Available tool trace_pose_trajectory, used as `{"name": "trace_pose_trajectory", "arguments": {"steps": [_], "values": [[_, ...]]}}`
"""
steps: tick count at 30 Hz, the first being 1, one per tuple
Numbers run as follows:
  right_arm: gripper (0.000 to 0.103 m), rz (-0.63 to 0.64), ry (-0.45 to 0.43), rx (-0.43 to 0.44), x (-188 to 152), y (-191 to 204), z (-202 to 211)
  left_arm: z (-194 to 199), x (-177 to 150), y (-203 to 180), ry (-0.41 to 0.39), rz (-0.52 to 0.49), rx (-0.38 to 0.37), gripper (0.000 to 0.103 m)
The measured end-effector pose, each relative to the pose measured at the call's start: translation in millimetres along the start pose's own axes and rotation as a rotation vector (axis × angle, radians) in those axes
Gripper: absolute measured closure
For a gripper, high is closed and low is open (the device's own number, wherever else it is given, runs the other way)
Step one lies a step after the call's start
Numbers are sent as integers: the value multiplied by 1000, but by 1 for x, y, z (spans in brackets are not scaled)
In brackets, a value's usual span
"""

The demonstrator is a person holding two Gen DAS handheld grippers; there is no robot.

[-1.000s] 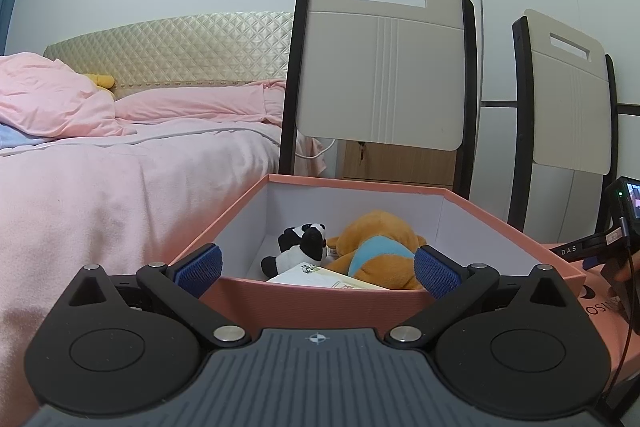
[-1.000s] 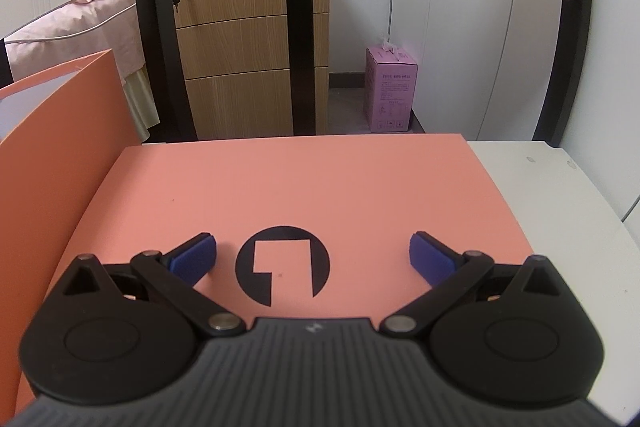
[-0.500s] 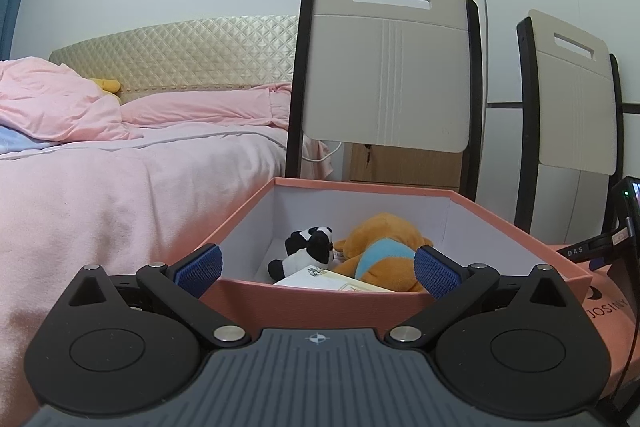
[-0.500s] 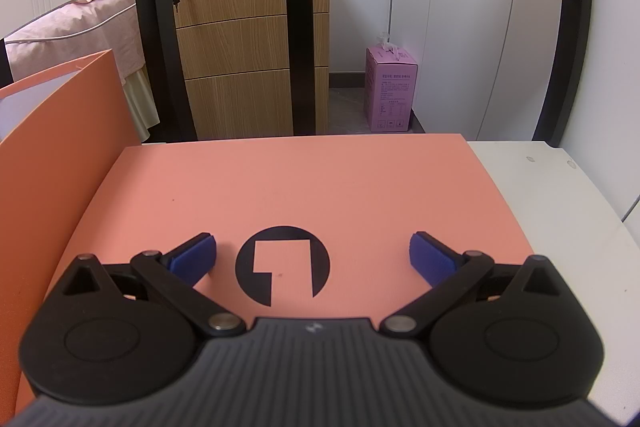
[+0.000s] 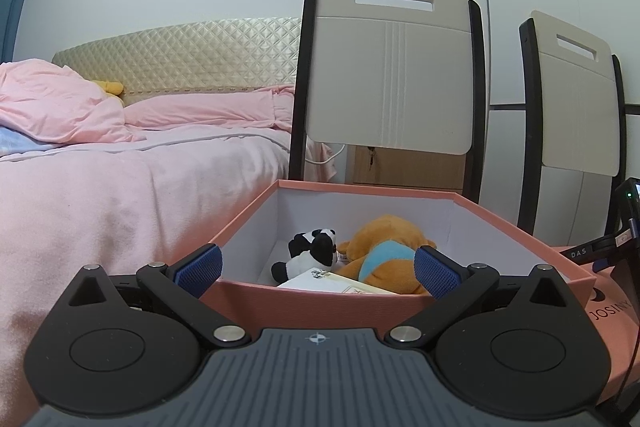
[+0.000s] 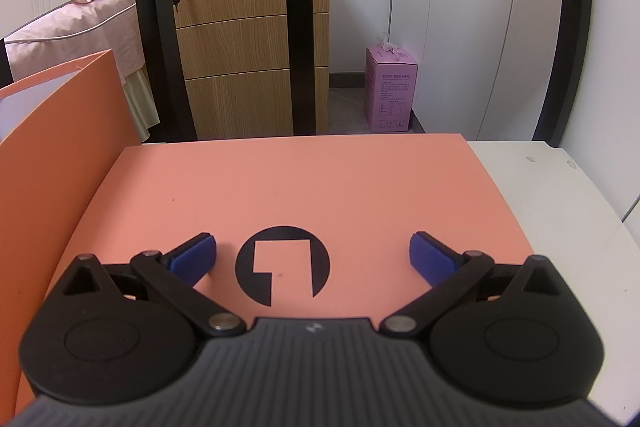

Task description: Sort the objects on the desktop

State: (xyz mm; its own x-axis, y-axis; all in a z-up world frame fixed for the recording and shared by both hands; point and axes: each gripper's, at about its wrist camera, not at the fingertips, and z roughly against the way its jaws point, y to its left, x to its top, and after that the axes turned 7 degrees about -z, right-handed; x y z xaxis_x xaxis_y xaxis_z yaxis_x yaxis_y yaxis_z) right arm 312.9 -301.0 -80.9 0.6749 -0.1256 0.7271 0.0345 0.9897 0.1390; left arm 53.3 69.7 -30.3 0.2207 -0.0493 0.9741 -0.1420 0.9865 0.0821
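Three things already lie inside the salmon box (image 5: 400, 301) — panda plush (image 5: 310, 259), orange plush (image 5: 380, 253), booklet (image 5: 332, 279) — so with my left hand-held gripper (image 5: 318, 267) and right hand-held gripper (image 6: 312, 255) both wide open and empty, only the lid (image 6: 296, 187) beside the box seems left.

Home bedroom: pink-quilted bed (image 5: 120, 179), headboard (image 5: 180, 59).

Panda (image 5: 310, 257) left of bear (image 5: 384, 253), both in box (image 5: 320, 297); lid (image 6: 296, 195) right.

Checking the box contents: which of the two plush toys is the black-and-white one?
The small panda plush, left of the larger orange plush with its blue band.
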Motion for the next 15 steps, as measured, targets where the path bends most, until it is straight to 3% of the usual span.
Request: {"name": "trace_pose_trajectory", "arguments": {"steps": [15], "values": [[0, 0, 0, 0, 0, 1, 0, 0, 0, 1, -1, 3, -1, 0]]}}
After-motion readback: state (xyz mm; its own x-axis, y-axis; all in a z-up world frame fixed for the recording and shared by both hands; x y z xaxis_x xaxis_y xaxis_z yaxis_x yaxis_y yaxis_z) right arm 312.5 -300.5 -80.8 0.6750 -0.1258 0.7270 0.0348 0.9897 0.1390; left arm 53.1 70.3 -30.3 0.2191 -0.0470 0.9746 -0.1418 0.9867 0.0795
